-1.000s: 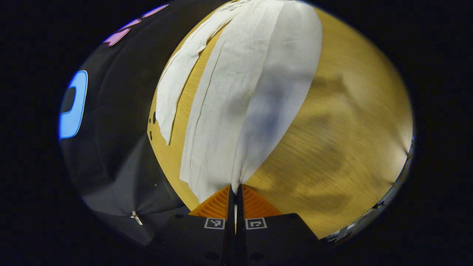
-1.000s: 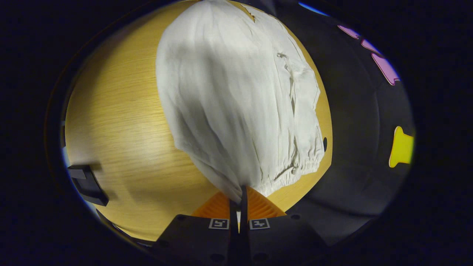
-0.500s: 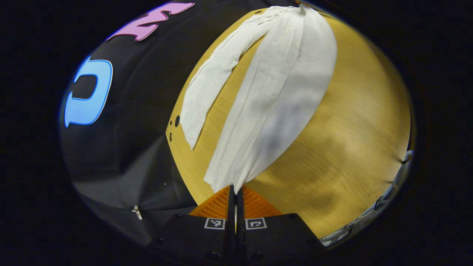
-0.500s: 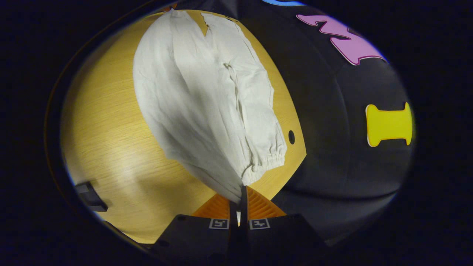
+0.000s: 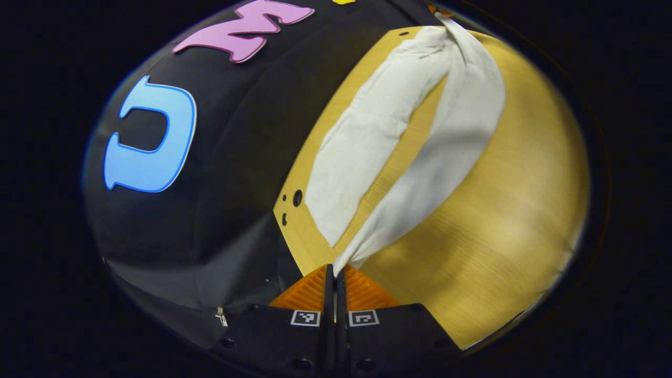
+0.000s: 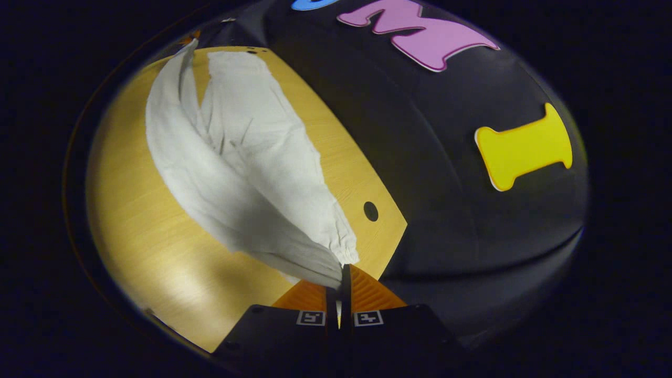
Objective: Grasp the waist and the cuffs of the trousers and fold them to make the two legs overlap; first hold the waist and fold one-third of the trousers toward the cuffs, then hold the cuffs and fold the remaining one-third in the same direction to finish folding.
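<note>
Your left gripper (image 5: 334,270) pinches a cuff of the white trousers (image 5: 446,147), fingers clamped on the cloth, one leg raised off the wooden table (image 5: 514,220) beside the other leg lying flat. Your right gripper (image 6: 340,273) grips the gathered waist (image 6: 344,252), the trousers stretching away across the table toward the black wall (image 6: 462,241).

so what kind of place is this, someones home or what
Probably a recording booth, not a home: black cloth wall hangs right behind a bare wooden table, and white trousers lie on it, gripped by handheld grippers, the left gripper and right gripper.
</note>
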Demonstrator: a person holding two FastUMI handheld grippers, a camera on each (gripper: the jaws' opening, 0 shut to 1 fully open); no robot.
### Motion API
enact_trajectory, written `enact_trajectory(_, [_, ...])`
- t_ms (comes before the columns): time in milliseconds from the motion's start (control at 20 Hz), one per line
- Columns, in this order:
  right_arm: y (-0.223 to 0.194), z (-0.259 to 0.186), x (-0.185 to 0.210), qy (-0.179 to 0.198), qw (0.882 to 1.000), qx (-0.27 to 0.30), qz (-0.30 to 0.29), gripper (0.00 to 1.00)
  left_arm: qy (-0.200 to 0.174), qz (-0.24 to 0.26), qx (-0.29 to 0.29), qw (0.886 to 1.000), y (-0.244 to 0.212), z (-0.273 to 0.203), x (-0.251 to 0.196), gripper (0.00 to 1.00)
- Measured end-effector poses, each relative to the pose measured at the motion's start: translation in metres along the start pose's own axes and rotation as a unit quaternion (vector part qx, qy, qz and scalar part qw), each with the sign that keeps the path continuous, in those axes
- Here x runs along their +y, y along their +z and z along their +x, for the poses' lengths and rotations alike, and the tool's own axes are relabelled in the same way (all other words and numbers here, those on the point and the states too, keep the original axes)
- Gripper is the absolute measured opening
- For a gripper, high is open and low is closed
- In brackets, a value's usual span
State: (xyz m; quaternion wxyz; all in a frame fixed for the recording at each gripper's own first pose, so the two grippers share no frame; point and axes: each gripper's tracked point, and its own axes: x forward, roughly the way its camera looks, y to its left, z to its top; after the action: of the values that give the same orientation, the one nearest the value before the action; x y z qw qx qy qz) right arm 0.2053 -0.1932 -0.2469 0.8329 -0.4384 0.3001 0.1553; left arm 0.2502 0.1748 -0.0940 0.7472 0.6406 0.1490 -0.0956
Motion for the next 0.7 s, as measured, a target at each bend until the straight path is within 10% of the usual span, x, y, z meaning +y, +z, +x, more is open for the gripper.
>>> enact_trajectory(350, [0.037, 0.053, -0.045, -0.036, 0.984, -0.009, 0.175, 0.05, 0.024, -0.125, -0.039, 0.991, 0.074, 0.063, 0.05, 0.05])
enact_trajectory(700, [0.043, 0.121, -0.057, -0.042, 0.95, 0.015, 0.31, 0.05, 0.009, -0.288, 0.008, 0.958, 0.083, 0.16, 0.076, 0.05])
